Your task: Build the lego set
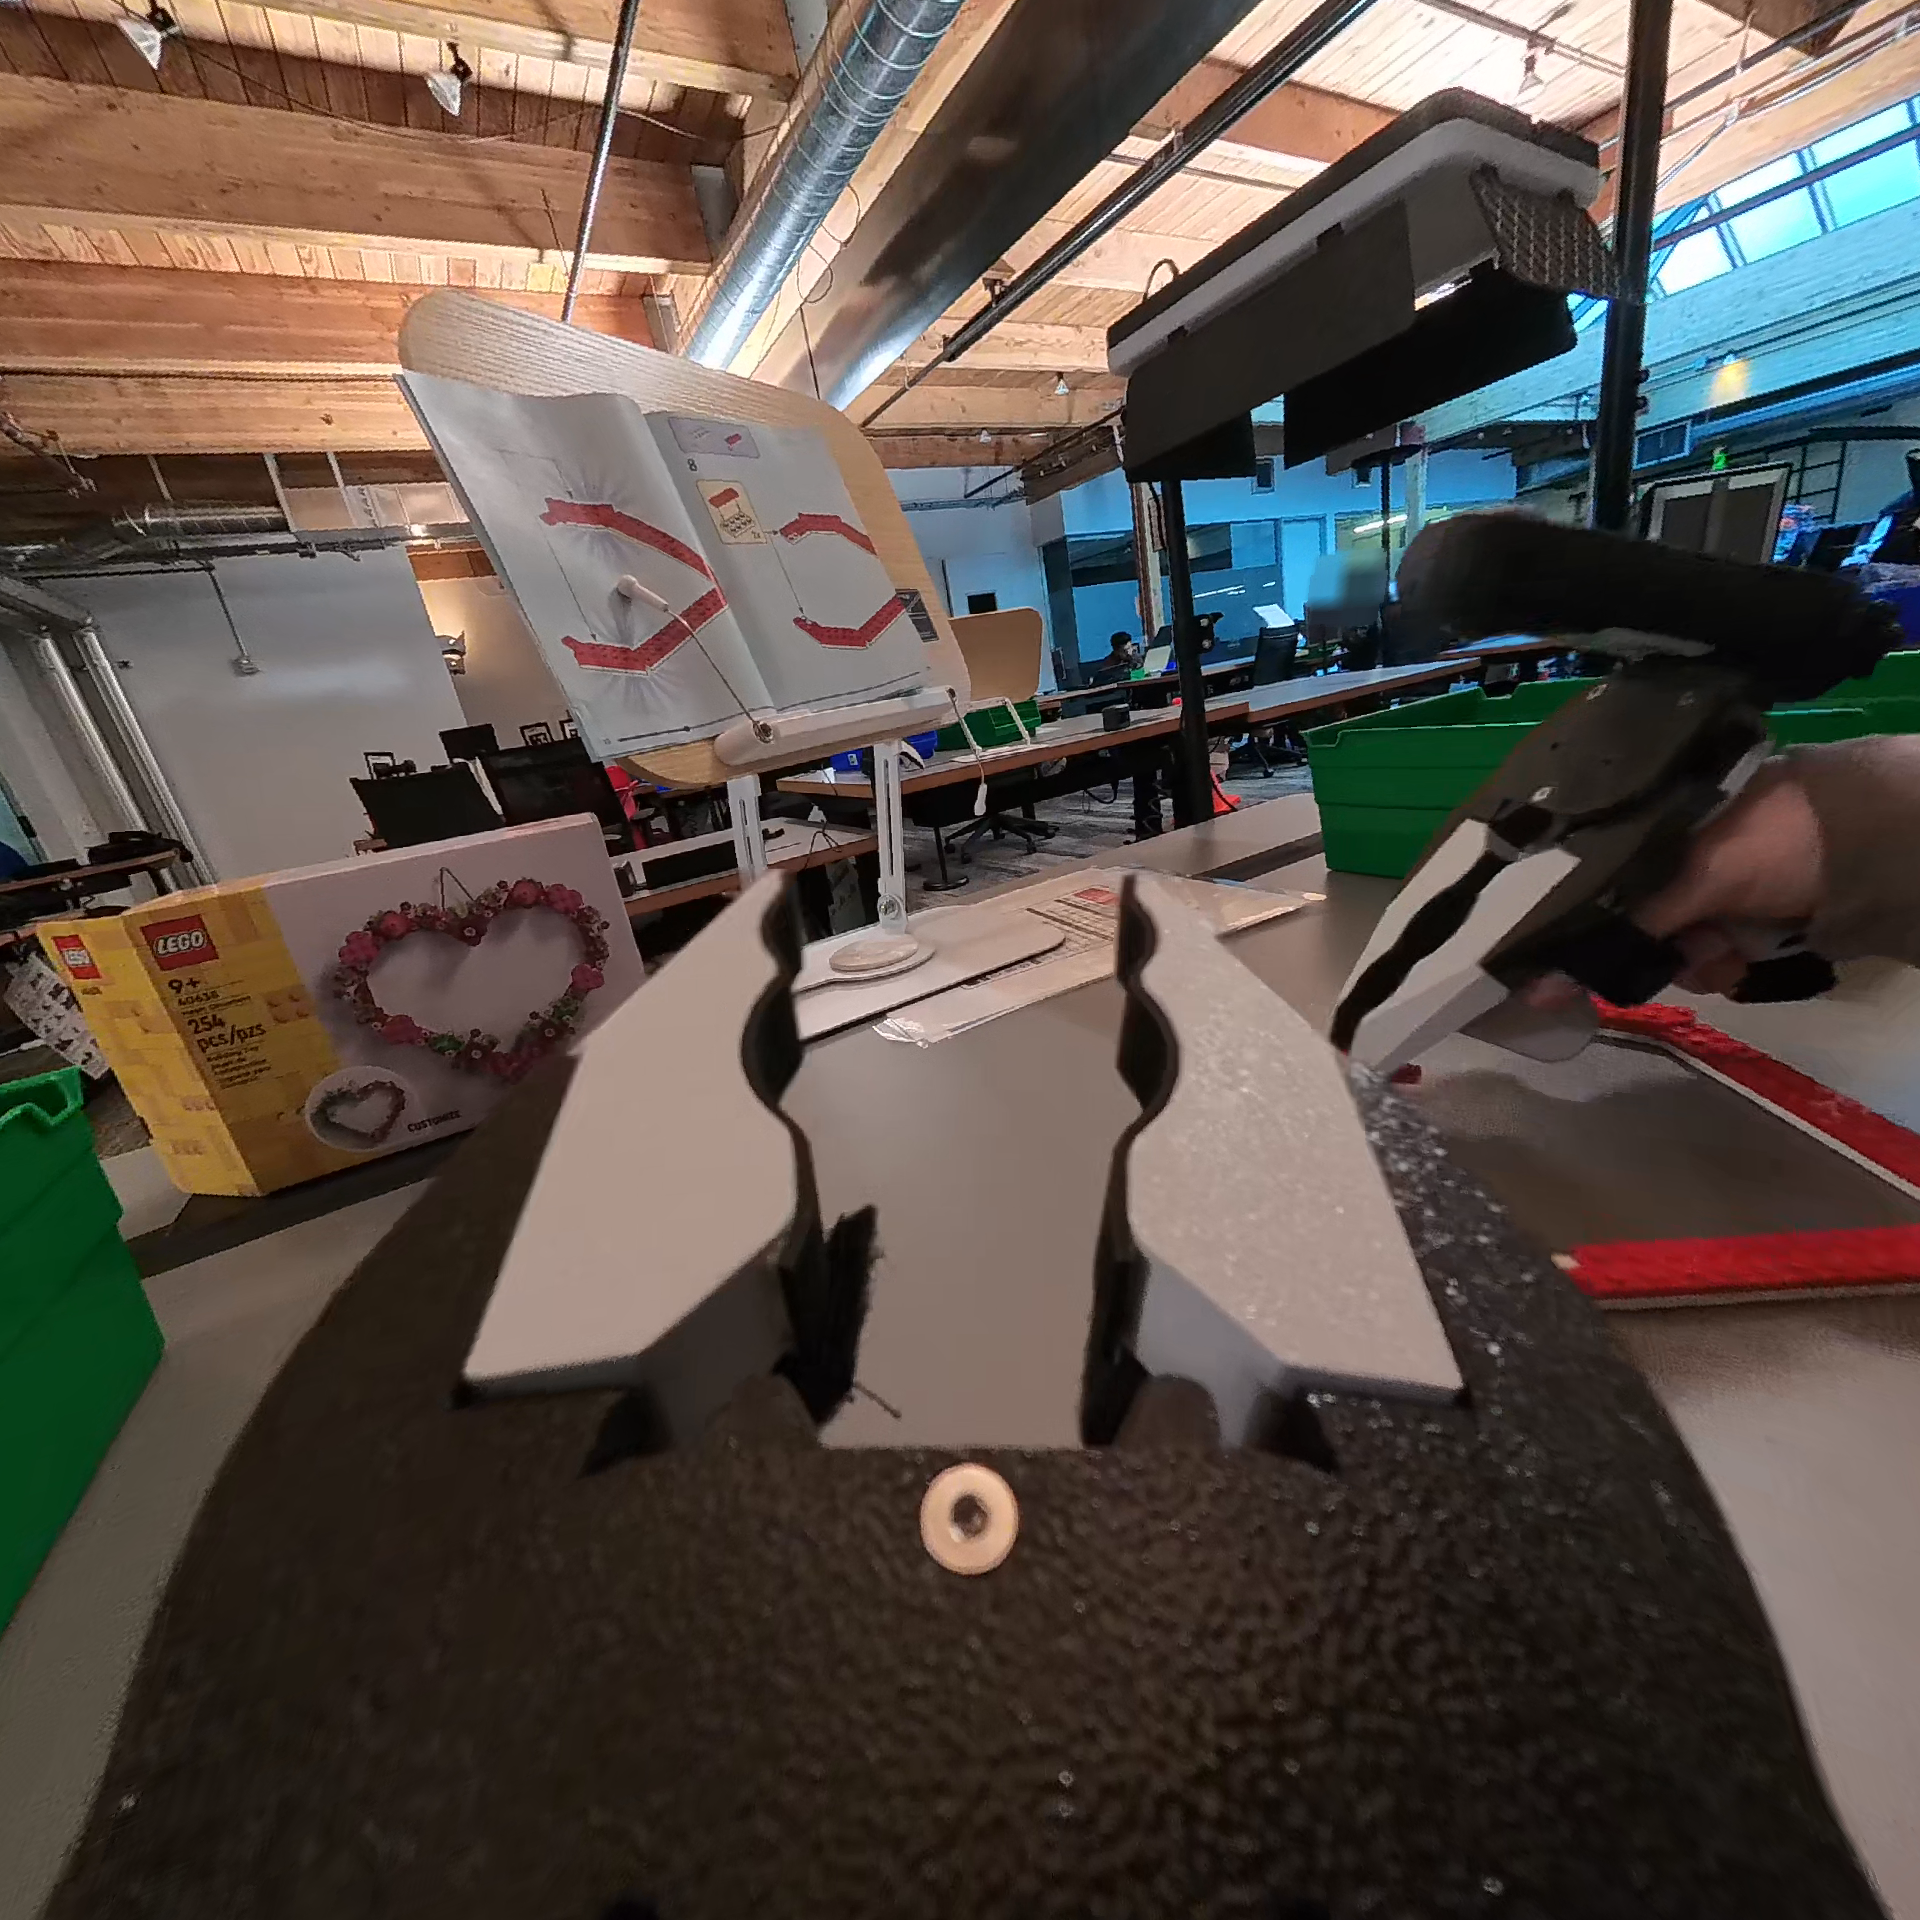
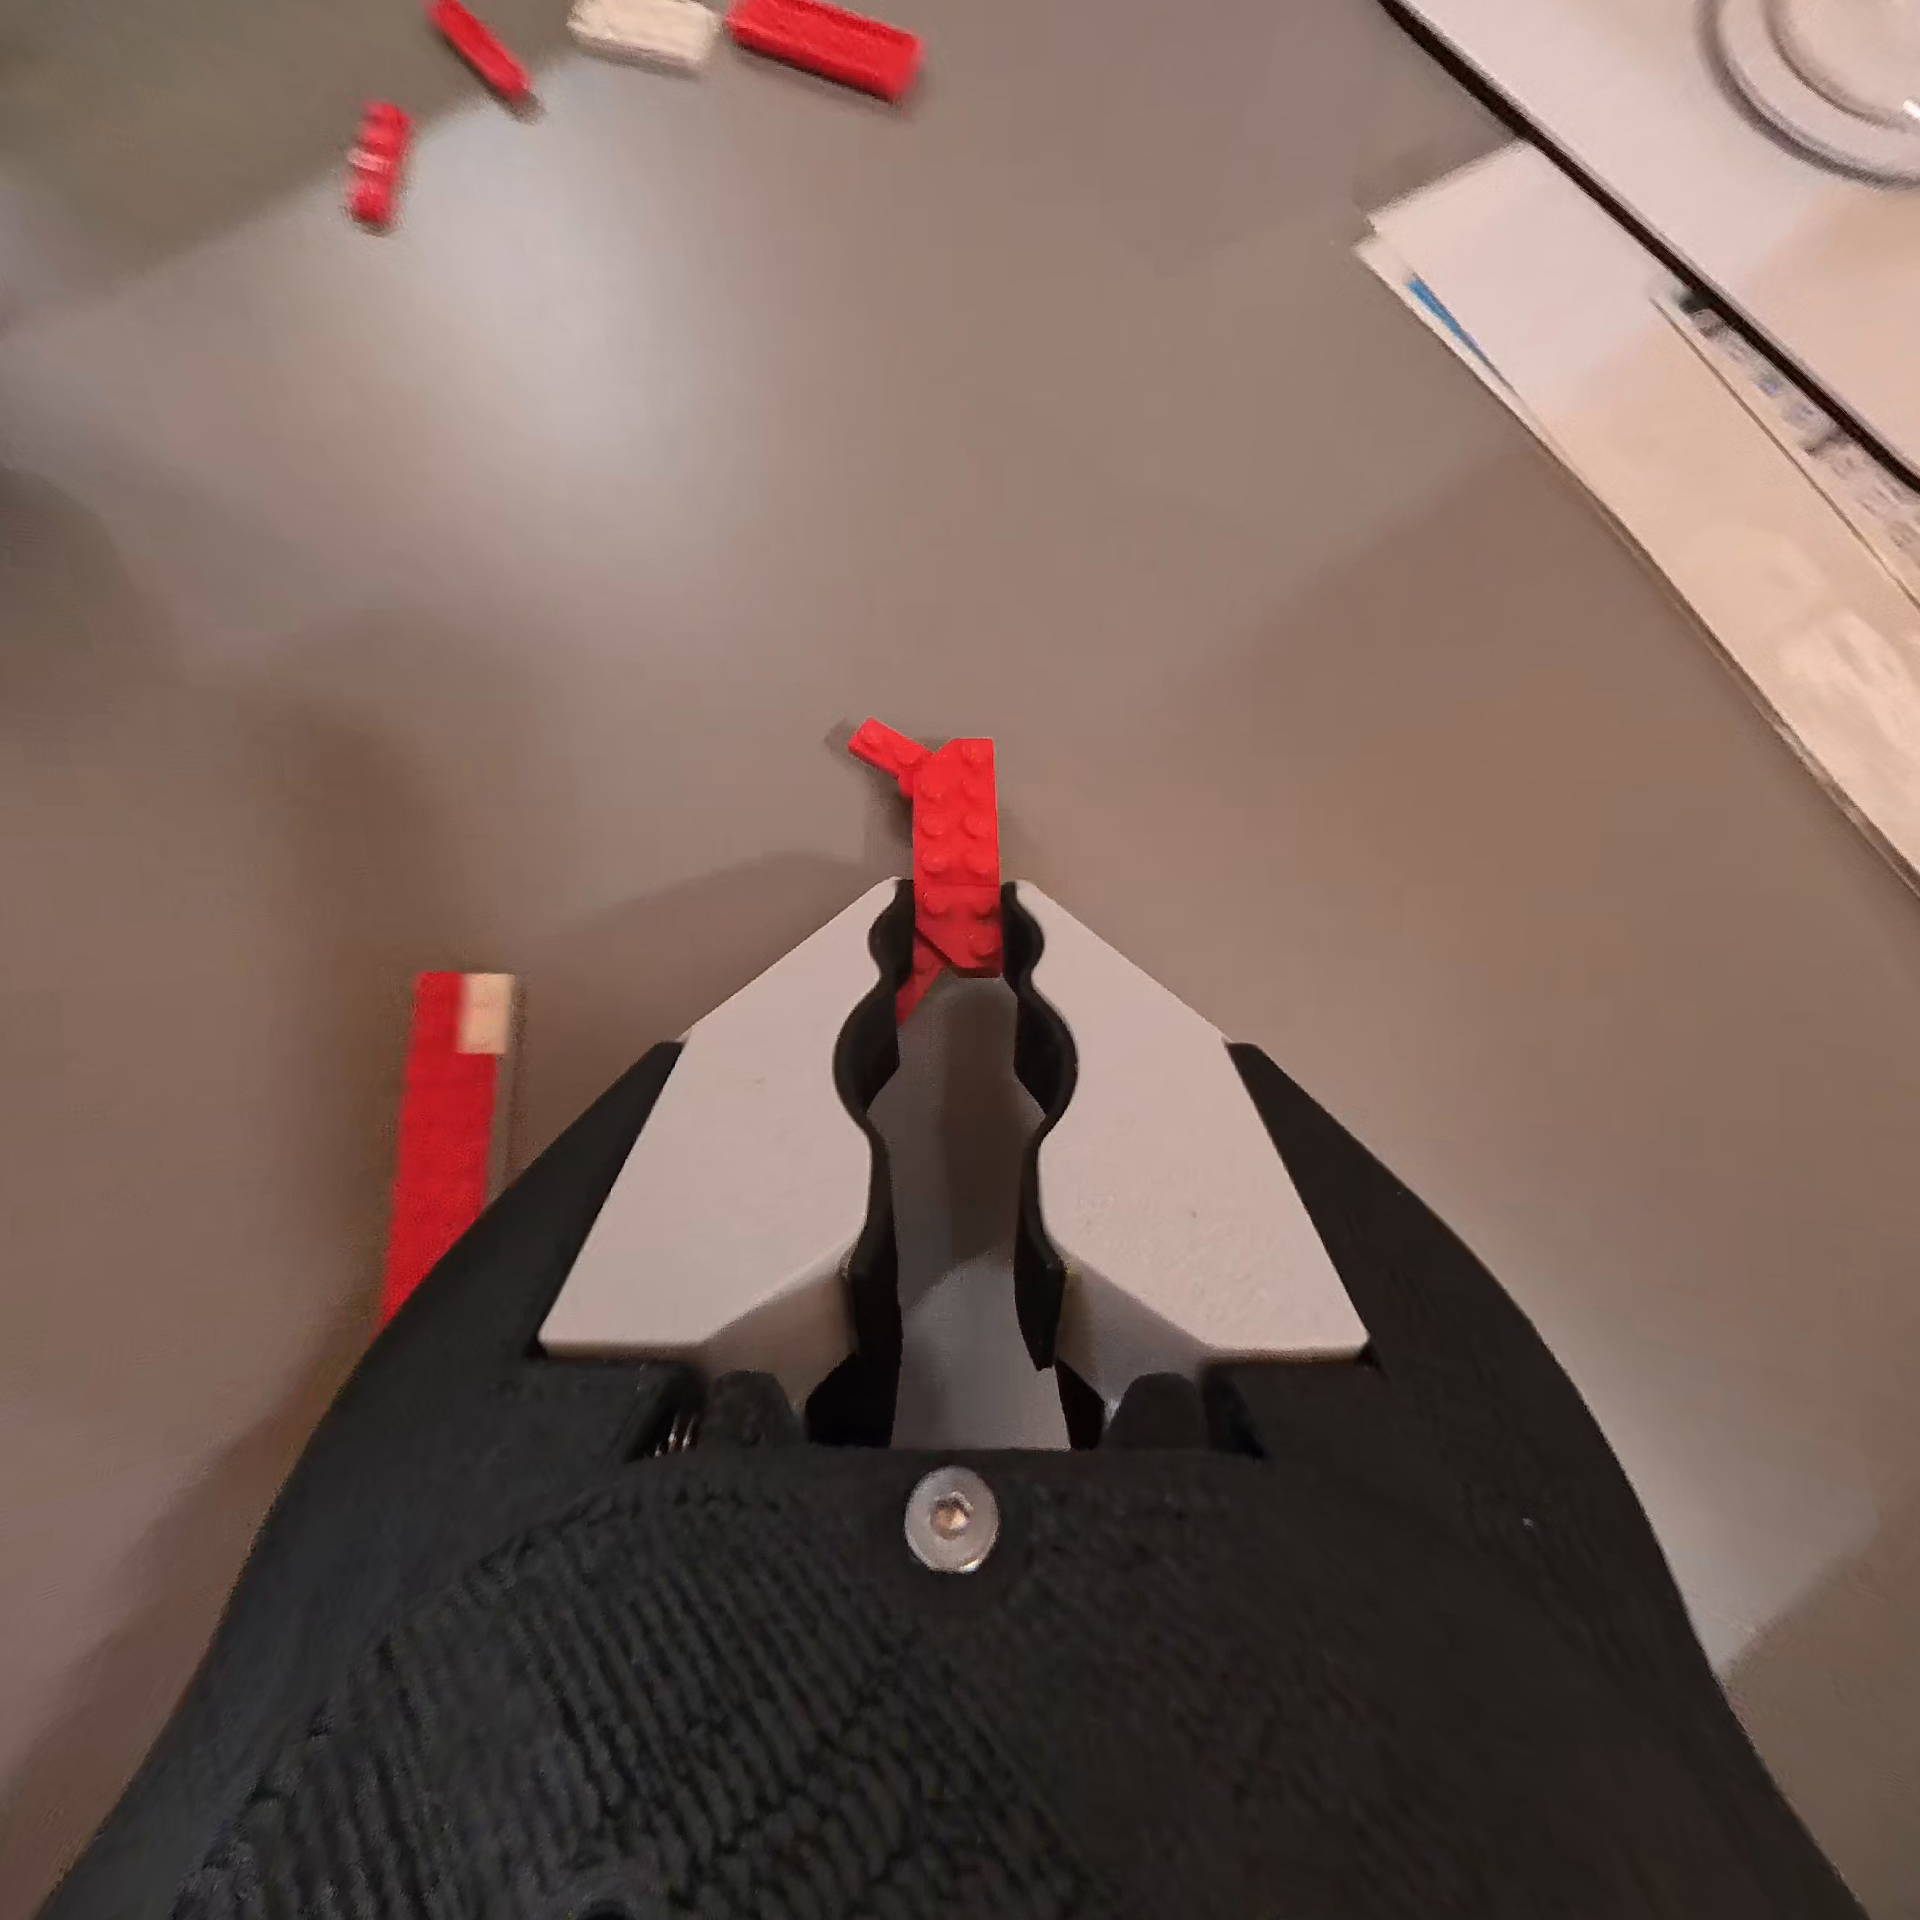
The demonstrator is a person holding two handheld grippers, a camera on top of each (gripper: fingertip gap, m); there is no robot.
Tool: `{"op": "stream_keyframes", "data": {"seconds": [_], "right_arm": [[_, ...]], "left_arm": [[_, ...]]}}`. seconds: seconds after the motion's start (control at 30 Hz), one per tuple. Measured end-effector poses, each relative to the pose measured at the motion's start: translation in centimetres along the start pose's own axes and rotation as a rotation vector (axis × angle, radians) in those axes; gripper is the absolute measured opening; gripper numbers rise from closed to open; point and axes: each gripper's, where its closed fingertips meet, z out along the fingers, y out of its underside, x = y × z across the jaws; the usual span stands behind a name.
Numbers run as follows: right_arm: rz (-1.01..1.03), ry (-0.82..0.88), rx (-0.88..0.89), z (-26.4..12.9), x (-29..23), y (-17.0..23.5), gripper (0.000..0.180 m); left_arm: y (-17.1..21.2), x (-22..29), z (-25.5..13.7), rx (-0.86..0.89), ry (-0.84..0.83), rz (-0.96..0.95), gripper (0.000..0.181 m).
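Grey counter [image 2: 1039,468] carries loose red bricks [image 2: 826,47] near its far edge. Right tool [image 2: 956,888] is clenched on a red plate assembly [image 2: 956,831], low over the counter's middle. Left tool [image 1: 961,935] is released, holding nothing.

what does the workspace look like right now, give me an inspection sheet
surface: grey table, bare in the middle
job's things: small red plate assembly in the right gripper; loose red bricks far side; long red strip; open instruction booklet on a stand
clutter: set box, papers, green bins
grippers: left gripper jaws open, empty; right shut on the assembly
cables: nothing seen
surroundings: open office, desks, wooden ceiling
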Motion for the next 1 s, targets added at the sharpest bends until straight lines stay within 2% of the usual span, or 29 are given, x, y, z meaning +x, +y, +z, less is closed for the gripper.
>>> {"op": "stream_keyframes", "data": {"seconds": [0.03,0.2,0.33,0.5,0.67,0.83,1.0], "right_arm": [[-0.017,-0.037,0.009,0.0,-1.0,-0.4,0.014],[-0.269,-0.354,0.044,-0.1,-8.7,-1.6,0.014],[-0.441,-0.500,0.037,0.2,-12.5,-1.6,0.014],[-0.523,-0.483,-0.028,1.8,-12.6,-1.2,0.015],[-0.536,-0.437,0.001,1.7,-12.5,-1.9,0.040],[-0.595,-0.352,-0.061,2.3,-11.2,-1.2,0.040],[-0.596,-0.246,-0.027,3.3,-9.5,-2.7,0.027]], "left_arm": [[0.1,-0.1,0.1,-0.009,-0.008,0.001,0.053],[0.5,0.6,0.2,-0.020,0.018,-0.001,0.052],[0.3,0.8,0.2,-0.016,0.022,0.016,0.053],[0.2,0.6,0.1,-0.013,0.018,0.010,0.053],[0.1,0.6,0.1,-0.012,0.019,0.006,0.053],[0.2,0.9,0.1,-0.013,0.029,0.002,0.053],[0.0,0.9,0.1,-0.008,0.026,0.012,0.053]]}}
